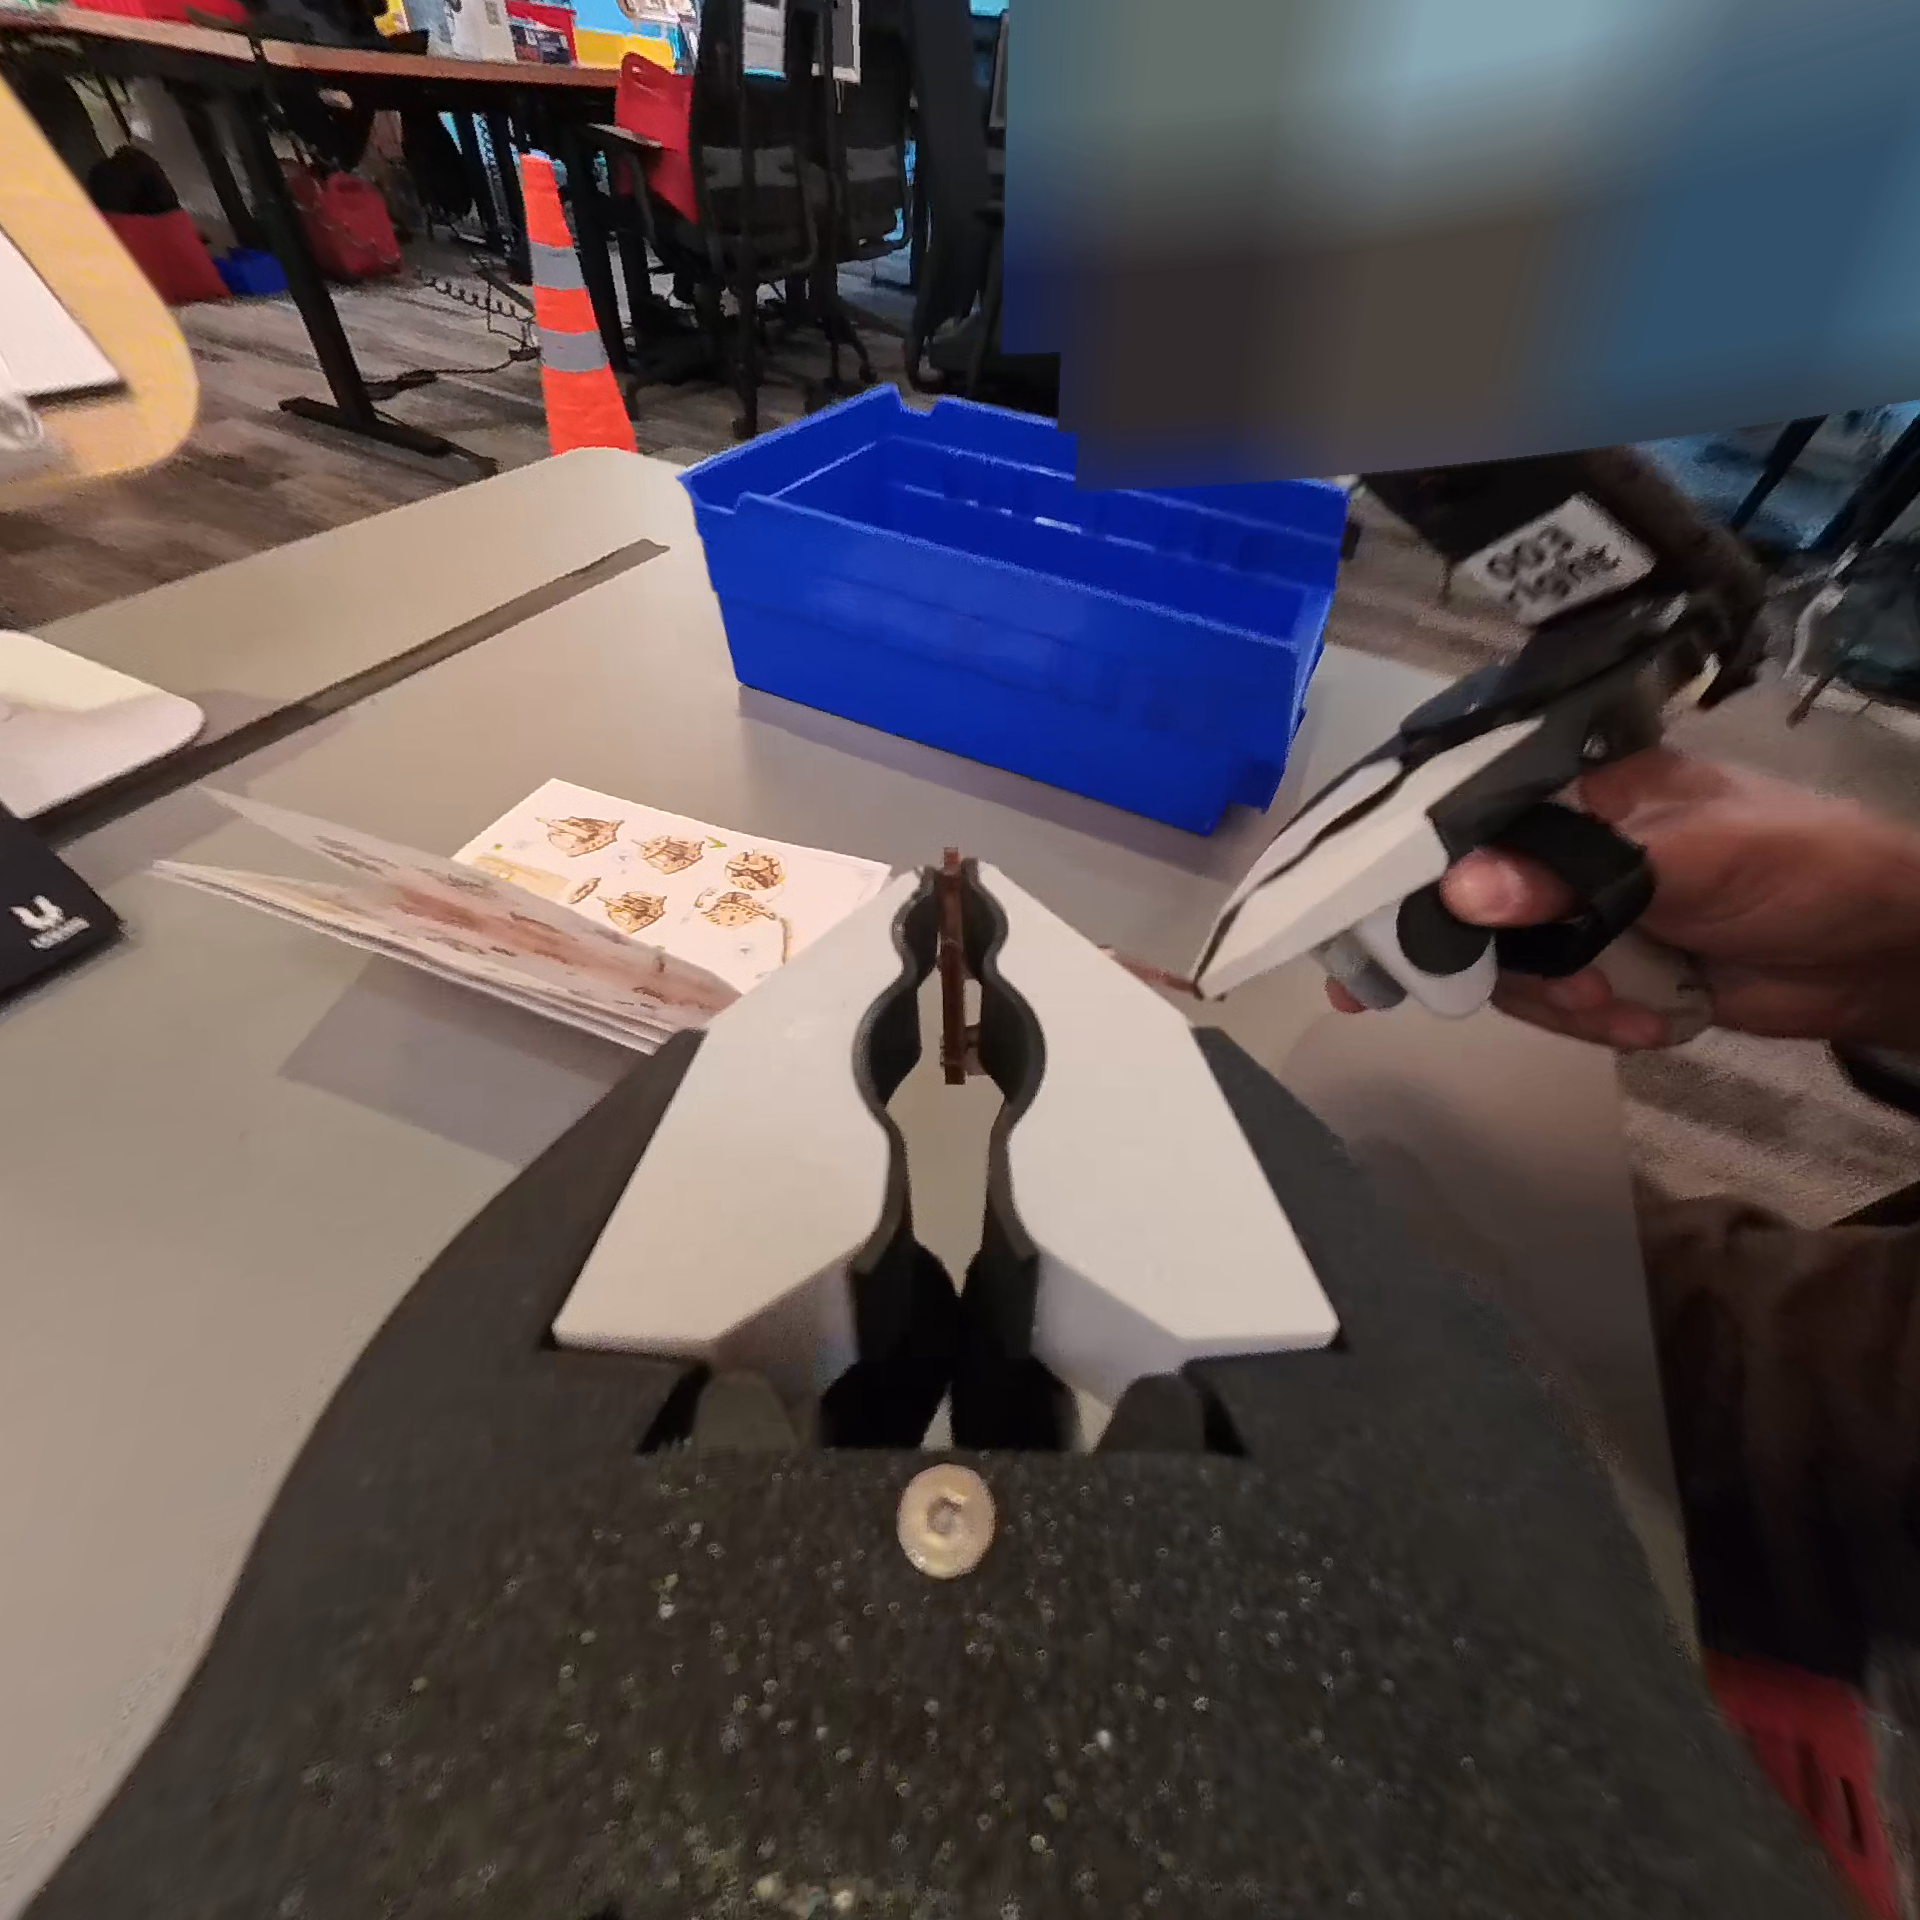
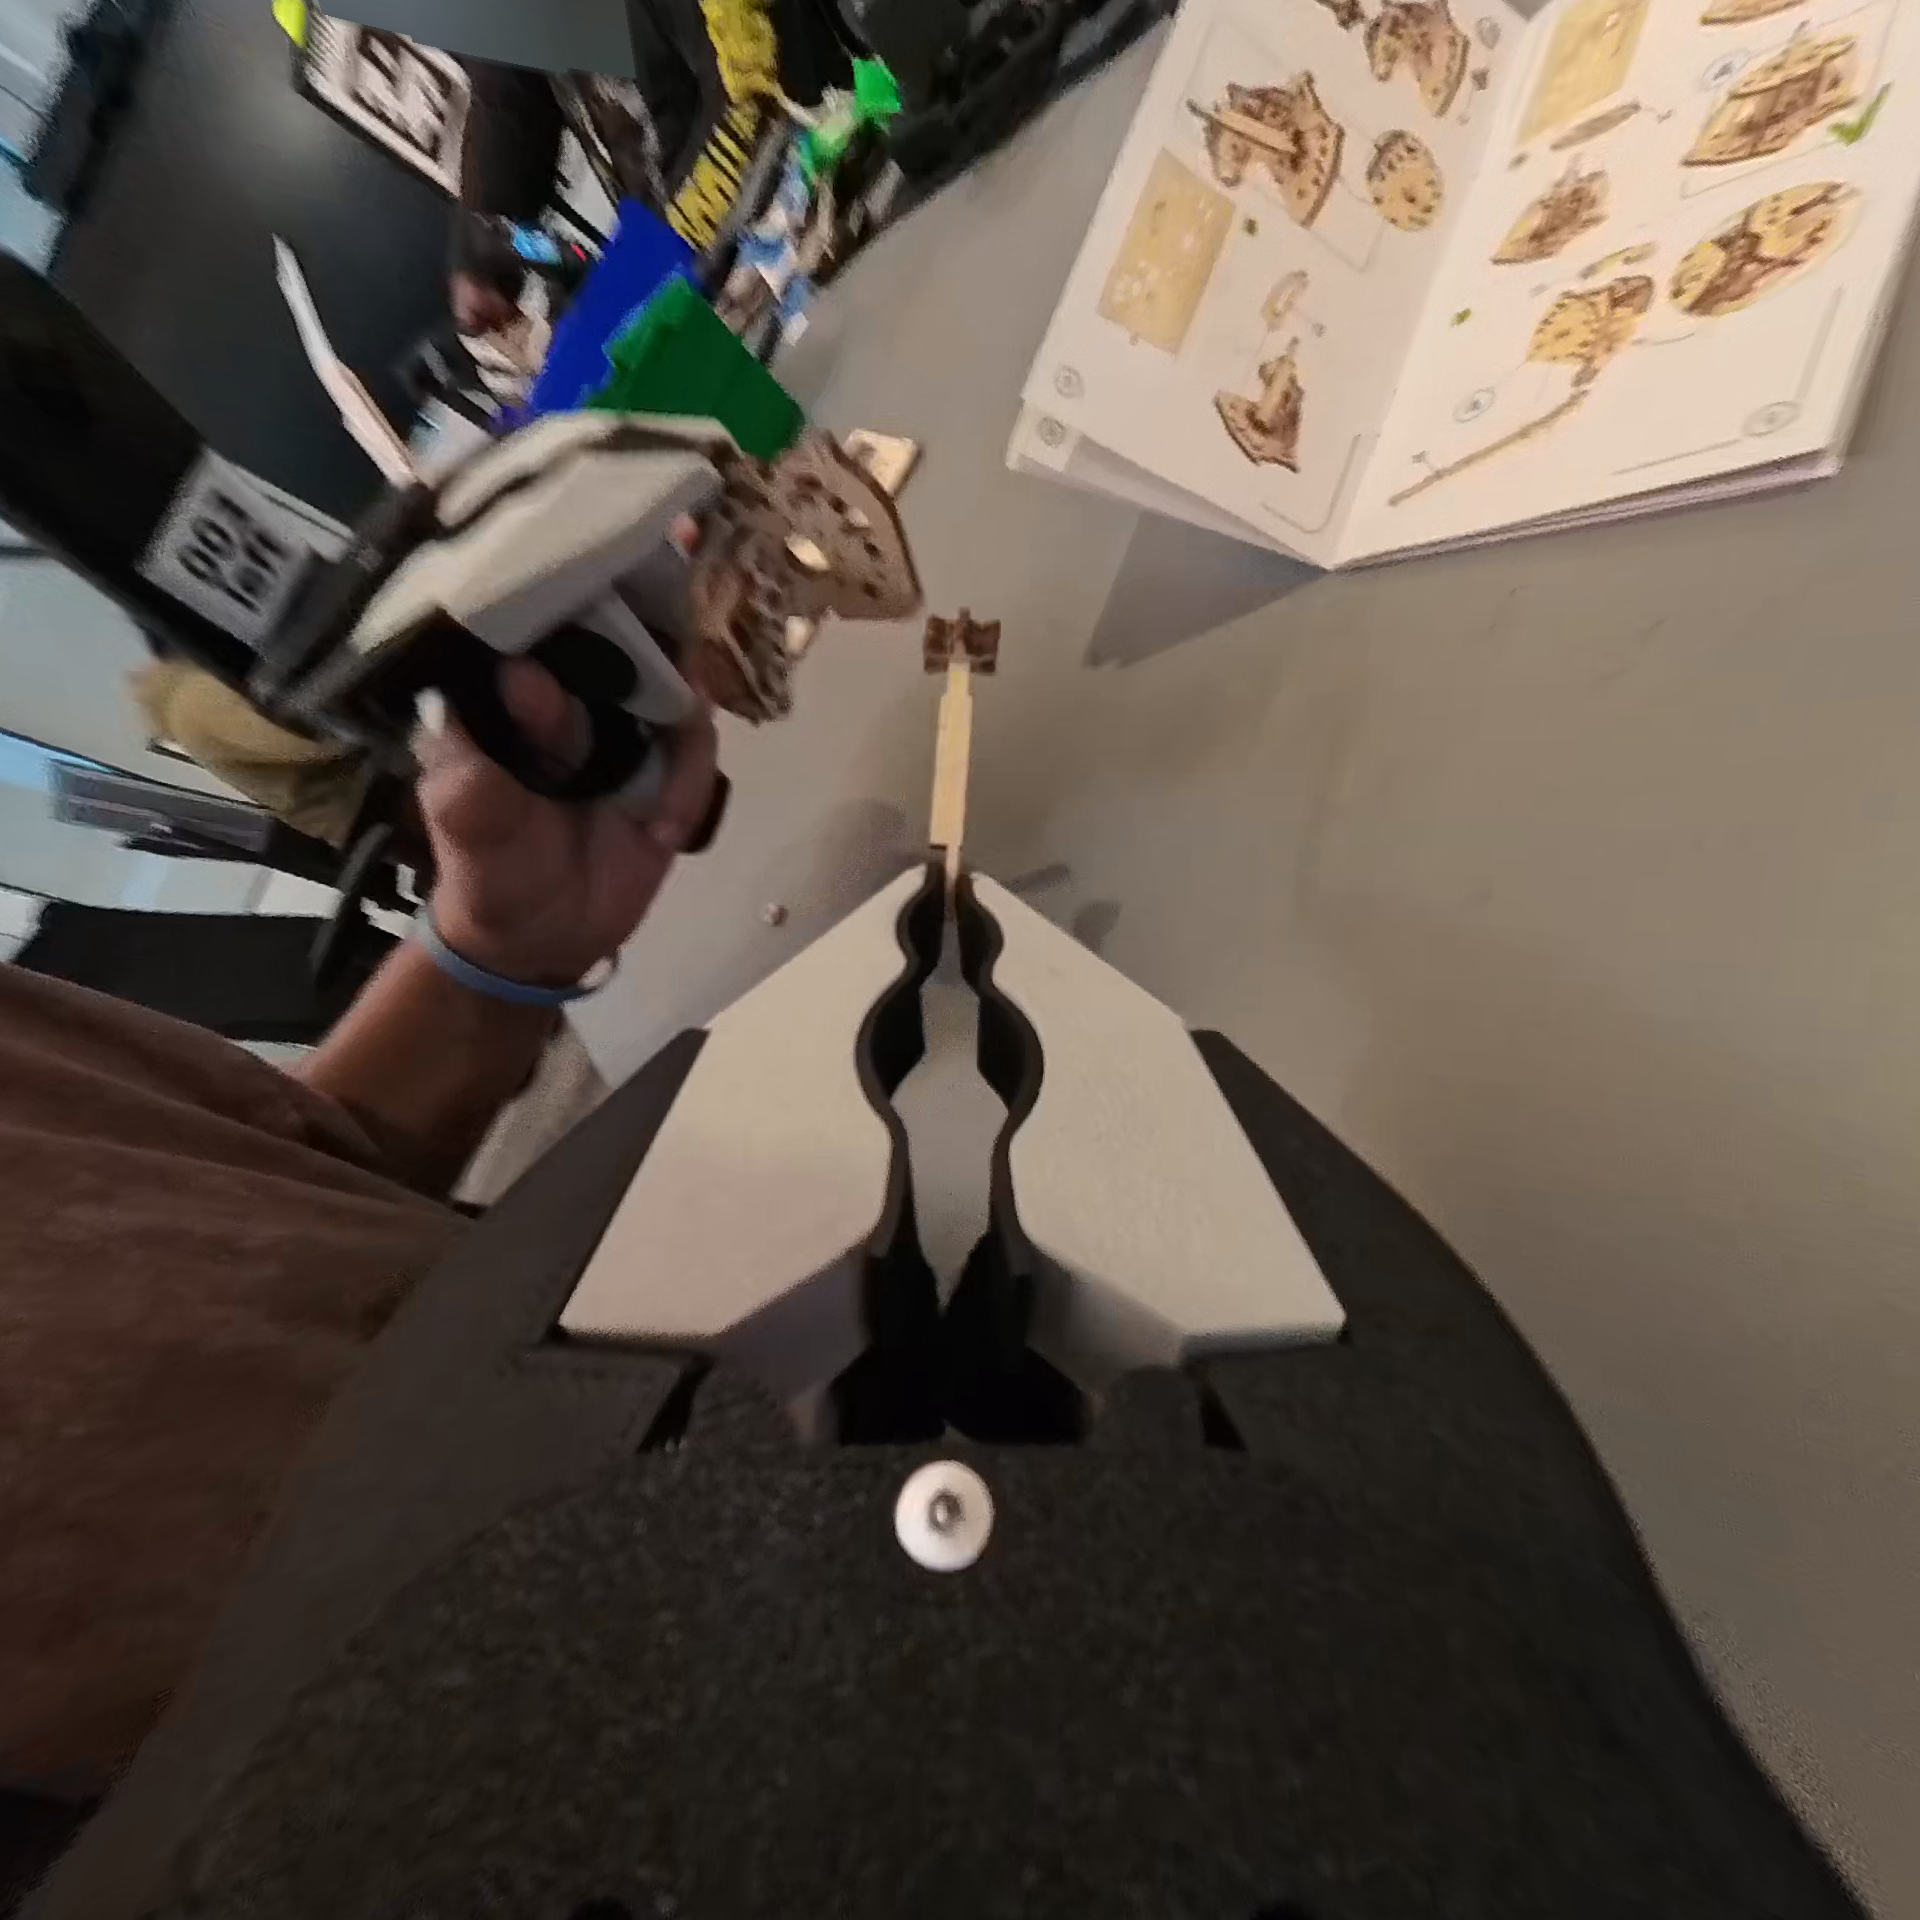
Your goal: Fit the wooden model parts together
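Left gripper (image 1: 951, 883) clamped on a perforated wooden model assembly (image 2: 805, 566), seen edge-on between the fingers in its own view. Right gripper (image 2: 948, 883) pinched on the near end of a slim wooden stick (image 2: 953, 758) with a small cross-shaped piece at its far tip, held just beside the assembly, not touching. Both raised over the grey tabletop (image 1: 343, 1039). Open instruction booklet (image 1: 665, 894) lying flat past the grippers. Blue bin (image 1: 1018, 623) toward the tabletop's far edge.
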Demonstrator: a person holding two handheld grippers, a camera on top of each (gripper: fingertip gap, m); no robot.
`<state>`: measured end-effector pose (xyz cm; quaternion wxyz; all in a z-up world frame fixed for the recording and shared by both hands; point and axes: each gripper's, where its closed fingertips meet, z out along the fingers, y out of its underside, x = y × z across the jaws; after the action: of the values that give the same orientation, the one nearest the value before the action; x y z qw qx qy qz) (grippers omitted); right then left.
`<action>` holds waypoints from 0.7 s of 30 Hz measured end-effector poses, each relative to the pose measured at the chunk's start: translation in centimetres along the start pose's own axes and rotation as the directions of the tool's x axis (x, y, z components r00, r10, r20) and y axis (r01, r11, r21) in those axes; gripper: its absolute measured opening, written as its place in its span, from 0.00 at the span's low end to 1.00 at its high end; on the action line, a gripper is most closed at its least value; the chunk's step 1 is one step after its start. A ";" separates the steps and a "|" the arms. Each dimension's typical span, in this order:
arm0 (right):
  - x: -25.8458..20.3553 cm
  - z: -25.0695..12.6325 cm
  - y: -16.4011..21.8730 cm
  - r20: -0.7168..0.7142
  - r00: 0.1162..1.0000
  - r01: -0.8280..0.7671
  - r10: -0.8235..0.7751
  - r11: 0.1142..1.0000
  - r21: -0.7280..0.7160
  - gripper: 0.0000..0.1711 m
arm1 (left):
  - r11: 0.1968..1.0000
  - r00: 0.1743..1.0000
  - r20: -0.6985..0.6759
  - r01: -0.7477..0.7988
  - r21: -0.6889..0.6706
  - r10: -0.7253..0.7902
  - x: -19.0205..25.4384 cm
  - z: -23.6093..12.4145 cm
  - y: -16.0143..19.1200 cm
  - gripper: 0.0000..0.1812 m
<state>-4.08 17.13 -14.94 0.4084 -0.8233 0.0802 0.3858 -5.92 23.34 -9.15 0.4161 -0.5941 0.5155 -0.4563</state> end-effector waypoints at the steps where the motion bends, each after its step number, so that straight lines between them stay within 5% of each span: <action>1: 0.6 -0.1 0.2 -0.036 0.999 0.022 -0.023 1.000 -0.023 0.01 | 0.999 0.999 -0.014 0.038 0.018 -0.038 -0.3 -0.1 -0.1 0.01; 10: 2.1 -1.0 -0.4 -0.066 0.997 0.035 -0.035 0.999 -0.003 0.01 | 0.913 0.888 -0.297 0.395 0.103 -0.351 -4.2 -1.8 0.8 0.01; 21: 2.3 0.6 1.3 0.005 0.999 0.033 -0.033 0.996 -0.077 0.01 | 0.855 0.846 -0.257 0.506 0.111 -0.467 -8.4 -2.5 3.4 0.00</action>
<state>-3.38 17.19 -17.57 0.3828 -0.8390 0.0509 0.3834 -9.55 31.24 -12.76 0.2767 -0.6125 0.3485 -0.6533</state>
